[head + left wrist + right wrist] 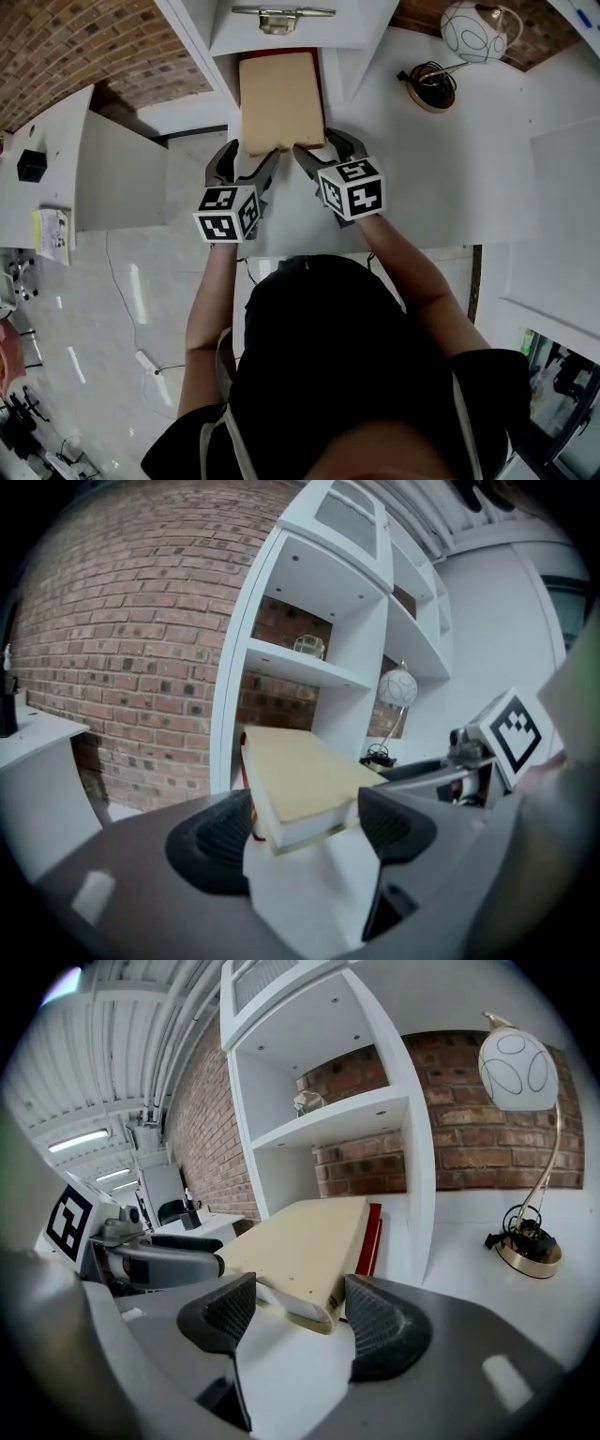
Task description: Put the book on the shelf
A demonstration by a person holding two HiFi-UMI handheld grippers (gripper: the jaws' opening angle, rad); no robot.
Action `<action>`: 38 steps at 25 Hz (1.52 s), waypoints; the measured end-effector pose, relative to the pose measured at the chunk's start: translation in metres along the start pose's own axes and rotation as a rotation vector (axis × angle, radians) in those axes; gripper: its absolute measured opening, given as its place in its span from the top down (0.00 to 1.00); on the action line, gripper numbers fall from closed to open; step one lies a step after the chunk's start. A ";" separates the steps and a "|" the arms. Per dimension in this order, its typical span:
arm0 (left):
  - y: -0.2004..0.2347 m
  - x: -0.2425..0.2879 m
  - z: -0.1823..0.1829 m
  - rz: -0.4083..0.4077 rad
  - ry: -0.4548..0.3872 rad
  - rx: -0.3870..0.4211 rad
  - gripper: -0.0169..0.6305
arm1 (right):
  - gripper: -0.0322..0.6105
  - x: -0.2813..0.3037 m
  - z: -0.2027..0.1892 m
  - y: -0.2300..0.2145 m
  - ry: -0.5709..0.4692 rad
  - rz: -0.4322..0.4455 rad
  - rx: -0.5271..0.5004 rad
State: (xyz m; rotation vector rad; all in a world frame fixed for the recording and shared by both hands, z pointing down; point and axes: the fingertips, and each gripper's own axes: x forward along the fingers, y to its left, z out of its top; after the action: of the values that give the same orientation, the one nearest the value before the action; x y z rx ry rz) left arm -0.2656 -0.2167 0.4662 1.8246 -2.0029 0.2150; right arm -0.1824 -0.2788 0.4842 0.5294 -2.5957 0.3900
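Observation:
A cream-covered book (281, 98) lies flat on the white surface, its far end inside the bottom compartment of the white shelf (192, 37). A red edge shows under it. My left gripper (248, 159) straddles the book's near left corner and my right gripper (323, 150) straddles its near right corner. In the left gripper view the book (300, 780) sits between the open jaws of my left gripper (309, 832). In the right gripper view the book (305, 1246) has its corner between the pads of my right gripper (295, 1312), with a gap on the left side.
A globe lamp (473, 33) with a round base (429, 86) stands right of the shelf. A metal ornament (307, 1101) rests on the shelf board above the book. A white side desk (37, 159) with a black item is at the left.

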 end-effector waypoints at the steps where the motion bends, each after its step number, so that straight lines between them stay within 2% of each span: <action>1: 0.001 0.002 -0.001 0.003 0.005 0.000 0.42 | 0.48 0.001 0.002 -0.001 -0.005 -0.001 0.002; 11: 0.015 0.015 0.002 0.032 0.004 -0.004 0.46 | 0.48 0.015 0.015 -0.007 -0.013 -0.007 -0.005; 38: 0.033 0.023 0.016 0.034 -0.002 -0.013 0.47 | 0.48 0.055 0.040 -0.022 -0.021 -0.025 -0.005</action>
State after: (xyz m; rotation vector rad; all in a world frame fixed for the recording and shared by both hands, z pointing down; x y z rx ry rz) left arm -0.3022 -0.2397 0.4669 1.7844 -2.0339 0.2099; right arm -0.2329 -0.3290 0.4806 0.5665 -2.6074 0.3711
